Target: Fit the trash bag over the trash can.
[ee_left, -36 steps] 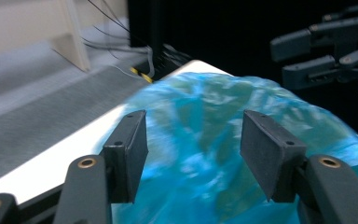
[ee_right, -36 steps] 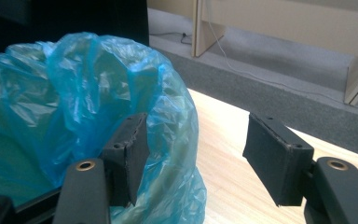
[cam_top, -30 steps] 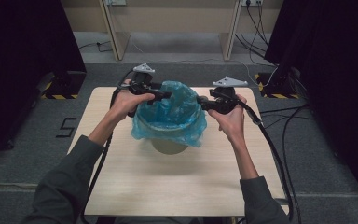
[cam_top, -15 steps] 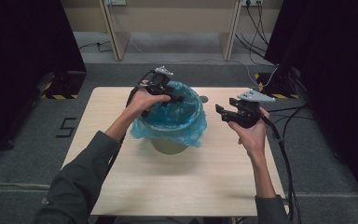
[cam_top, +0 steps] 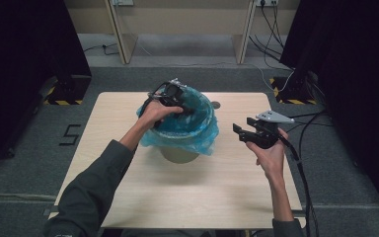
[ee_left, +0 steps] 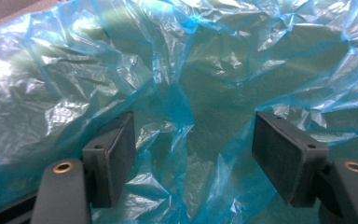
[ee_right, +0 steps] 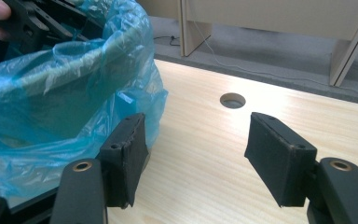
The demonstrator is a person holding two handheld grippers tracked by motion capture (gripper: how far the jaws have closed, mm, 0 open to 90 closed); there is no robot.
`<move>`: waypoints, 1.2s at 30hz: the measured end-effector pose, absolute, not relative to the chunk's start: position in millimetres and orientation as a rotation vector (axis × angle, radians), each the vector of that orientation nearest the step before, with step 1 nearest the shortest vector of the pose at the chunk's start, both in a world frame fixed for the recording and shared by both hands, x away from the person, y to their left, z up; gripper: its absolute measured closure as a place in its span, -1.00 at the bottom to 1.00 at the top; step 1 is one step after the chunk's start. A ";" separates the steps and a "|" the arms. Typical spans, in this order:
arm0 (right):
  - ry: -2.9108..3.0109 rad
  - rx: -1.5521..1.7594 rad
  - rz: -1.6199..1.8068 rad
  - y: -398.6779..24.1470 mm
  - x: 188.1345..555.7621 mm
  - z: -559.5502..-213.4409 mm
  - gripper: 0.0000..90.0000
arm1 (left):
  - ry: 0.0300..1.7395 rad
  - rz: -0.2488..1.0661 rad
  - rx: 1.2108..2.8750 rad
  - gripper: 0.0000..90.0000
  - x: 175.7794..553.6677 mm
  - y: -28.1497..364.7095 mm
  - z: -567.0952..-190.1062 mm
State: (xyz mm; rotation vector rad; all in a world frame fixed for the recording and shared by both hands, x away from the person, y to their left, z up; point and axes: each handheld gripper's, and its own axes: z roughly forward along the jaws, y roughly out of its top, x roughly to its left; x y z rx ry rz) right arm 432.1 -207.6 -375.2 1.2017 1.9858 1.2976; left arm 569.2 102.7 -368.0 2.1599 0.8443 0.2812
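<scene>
Blue bag (cam_top: 180, 129) lining the bin (cam_top: 180, 154): your left tongs (cam_top: 181, 104) had just been opening inside it, gripping nothing, right tongs (cam_top: 240, 132) open over the counter (cam_top: 128, 192).

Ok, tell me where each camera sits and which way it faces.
High view: above the person's side, facing forward and down on the table; forearms, both hands.
Left gripper view: on the left gripper, looking into the blue bag; open jaws.
Right gripper view: on the right gripper, facing tabletop and bag; open jaws.
Shared: the bag.
</scene>
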 end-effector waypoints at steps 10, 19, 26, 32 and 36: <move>1.981 1.197 1.309 -207.3 428.7 -374.8 -0.16 | 0.735 0.317 2.091 -0.36 543.4 94.5 -338.0; 1.988 1.206 1.318 -207.0 429.4 -380.1 -0.16 | 0.719 0.294 2.141 -0.34 544.9 71.9 -348.2; 1.982 1.224 1.322 -210.6 428.5 -384.0 -0.17 | 0.752 0.282 2.131 -0.35 549.4 76.9 -353.5; 1.980 1.229 1.314 -212.4 427.6 -386.6 -0.17 | 0.746 0.316 2.087 -0.37 544.5 95.7 -333.7; 1.987 1.240 1.304 -215.0 425.0 -392.0 -0.17 | 0.786 0.326 2.081 -0.39 546.5 109.7 -331.2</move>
